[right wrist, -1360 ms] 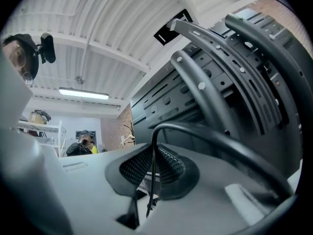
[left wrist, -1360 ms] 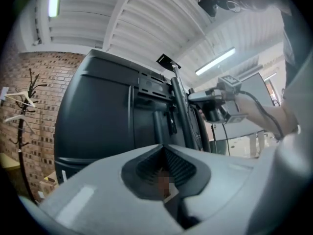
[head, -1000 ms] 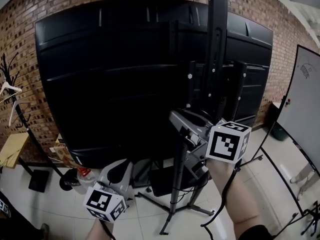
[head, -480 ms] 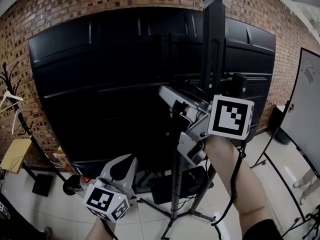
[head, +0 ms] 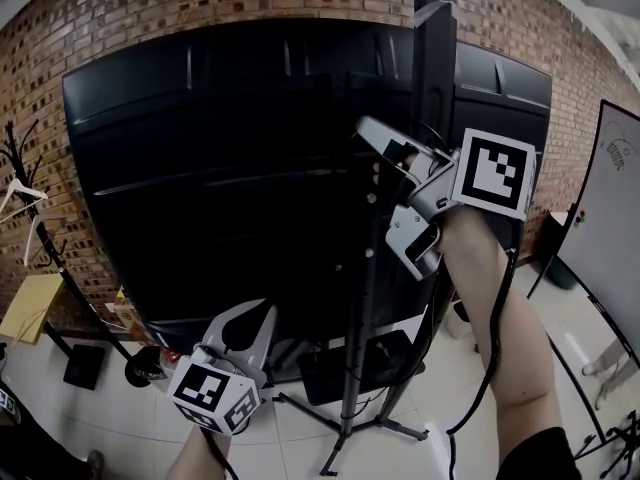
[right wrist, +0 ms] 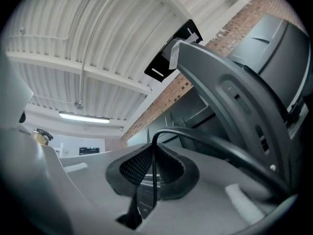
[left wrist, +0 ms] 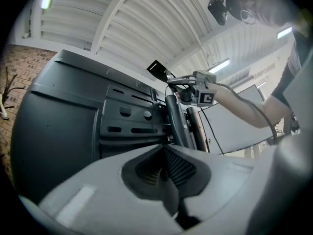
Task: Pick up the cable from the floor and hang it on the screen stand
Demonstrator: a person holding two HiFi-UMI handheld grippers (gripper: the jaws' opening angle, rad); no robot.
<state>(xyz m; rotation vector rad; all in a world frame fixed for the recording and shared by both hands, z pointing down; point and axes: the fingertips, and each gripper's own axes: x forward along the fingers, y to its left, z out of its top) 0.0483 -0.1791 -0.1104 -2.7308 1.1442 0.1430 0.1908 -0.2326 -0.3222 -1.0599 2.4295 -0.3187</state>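
Observation:
My right gripper [head: 385, 153] is raised high beside the screen stand's black post [head: 435, 68], behind the big black screen [head: 220, 168]. It is shut on a thin black cable [right wrist: 154, 153], which sits pinched between the pads and loops out to the right toward the stand's post [right wrist: 234, 97]. In the head view the cable [head: 470, 408] trails down along the person's forearm toward the floor. My left gripper [head: 245, 328] hangs low at the left, shut with nothing in it. In the left gripper view its gripper [left wrist: 164, 168] points up at the screen's back.
The stand's legs [head: 350, 428] spread on the tiled floor below. A coat rack [head: 30, 218] stands at the left by the brick wall, with cardboard [head: 25, 303] beside it. A whiteboard [head: 610, 218] is at the right.
My right gripper has risen with the cable from mid-height to near the top of the stand's post. The left gripper has stayed low.

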